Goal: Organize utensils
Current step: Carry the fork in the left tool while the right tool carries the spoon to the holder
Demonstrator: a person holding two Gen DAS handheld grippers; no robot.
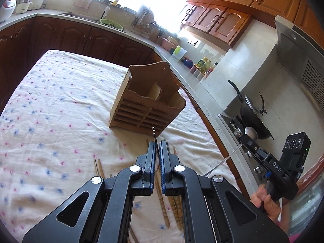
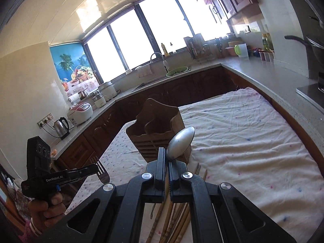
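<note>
A wooden utensil holder (image 1: 148,101) with slatted front stands on the flowered tablecloth (image 1: 60,101); it also shows in the right wrist view (image 2: 160,125). My left gripper (image 1: 157,145) is shut on a metal fork (image 1: 154,133), seen edge-on here; its tines show in the right wrist view (image 2: 101,170). It is held above the cloth, just short of the holder. My right gripper (image 2: 166,158) is shut on a metal spoon (image 2: 181,142), bowl up, near the holder's front; it also shows in the left wrist view (image 1: 250,132). Several wooden chopsticks (image 1: 162,198) lie on the cloth below both grippers.
A stone counter (image 1: 202,93) runs along the table's right side, with a black wok (image 1: 253,113) on the stove. A sink (image 2: 170,70), rice cooker (image 2: 80,113) and kettle (image 2: 60,127) stand on the far counters.
</note>
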